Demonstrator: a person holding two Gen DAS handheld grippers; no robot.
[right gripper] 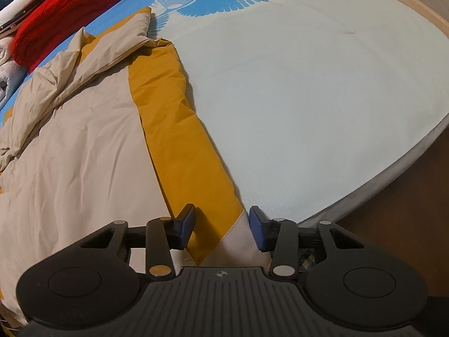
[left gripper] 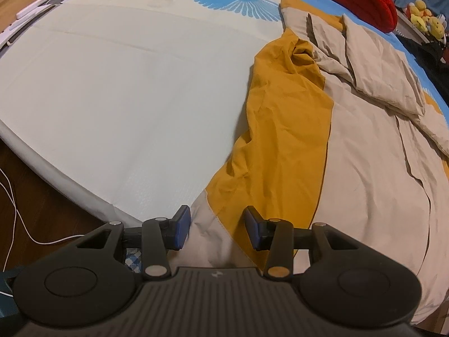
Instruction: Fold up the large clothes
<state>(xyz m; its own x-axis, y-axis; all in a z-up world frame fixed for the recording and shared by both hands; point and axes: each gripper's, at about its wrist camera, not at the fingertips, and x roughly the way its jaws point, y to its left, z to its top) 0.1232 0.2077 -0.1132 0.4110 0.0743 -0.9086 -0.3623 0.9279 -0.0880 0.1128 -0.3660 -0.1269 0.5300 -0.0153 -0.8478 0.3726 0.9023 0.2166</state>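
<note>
A large beige garment (left gripper: pixel 364 168) with a mustard-yellow side band (left gripper: pixel 280 140) lies spread on the pale bed sheet (left gripper: pixel 126 98). My left gripper (left gripper: pixel 217 229) hovers open over the garment's near left corner, at the bed's edge. Beige and yellow cloth lies between its blue pads, which stand apart from it. In the right wrist view the same garment (right gripper: pixel 70 154) and its yellow band (right gripper: pixel 174 129) run away from me. My right gripper (right gripper: pixel 221 229) is open astride the near right corner, with the cloth's tip between the pads.
The sheet (right gripper: pixel 308 98) has a blue fan print at the far end. A red knitted item (right gripper: pixel 61 11) and folded cloths lie beyond the garment, with yellow plush toys (left gripper: pixel 423 16) nearby. A white cable (left gripper: pixel 16 213) trails on the dark wooden floor (left gripper: pixel 42 196).
</note>
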